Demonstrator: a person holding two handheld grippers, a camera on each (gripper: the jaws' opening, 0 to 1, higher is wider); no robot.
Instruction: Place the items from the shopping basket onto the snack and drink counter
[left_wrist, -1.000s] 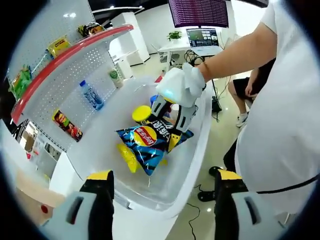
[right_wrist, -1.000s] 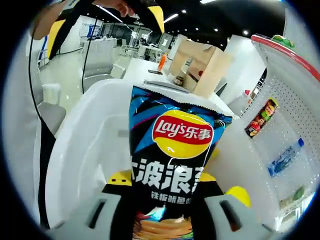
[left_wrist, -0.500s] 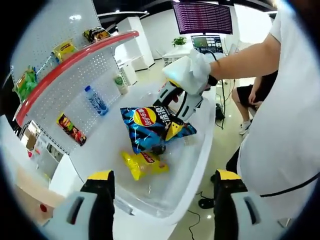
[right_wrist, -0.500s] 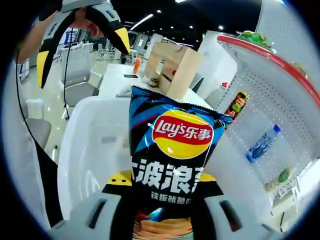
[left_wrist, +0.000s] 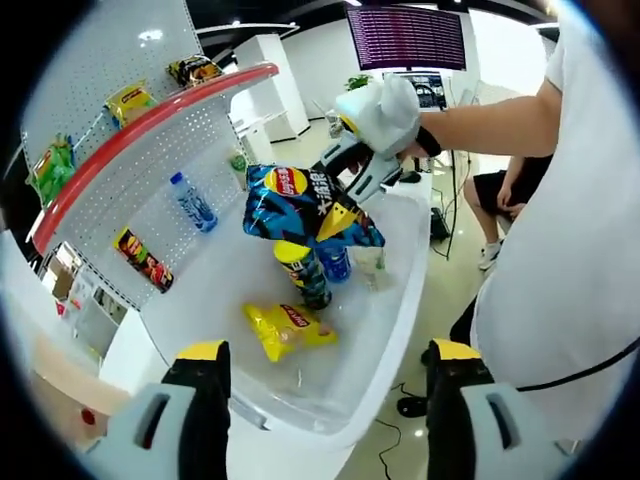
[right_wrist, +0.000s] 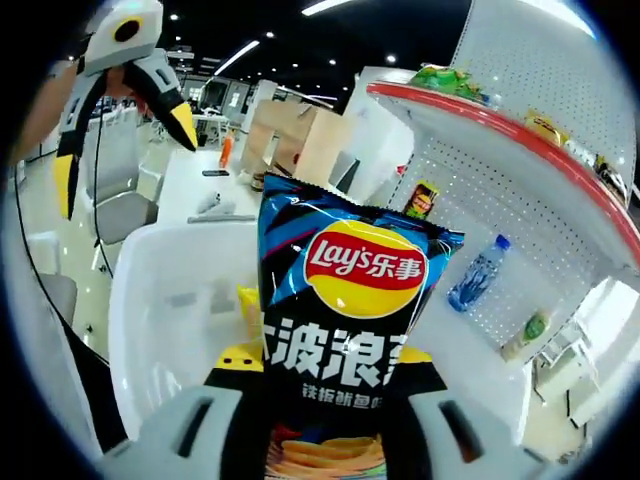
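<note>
Above the basket (left_wrist: 395, 330): chip bag (right_wrist: 345, 330) clamped by right gripper (right_wrist: 330, 395), left gripper (left_wrist: 318, 362) held open, empty.
Bag may be snagged on the red-edged shelf (right_wrist: 520, 135) at 2 o'clock, or slip.

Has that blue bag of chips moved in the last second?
Yes. The blue chip bag, held by the right tool, has risen out of the white basket toward the red-edged shelf.

We see the blue chip bag (left_wrist: 305, 205) lifted clear above the white basket (left_wrist: 400, 300). Inside the basket a yellow-lidded can (left_wrist: 300, 270) stands upright, with a yellow snack packet (left_wrist: 285, 328) lying flat beside it.
</note>
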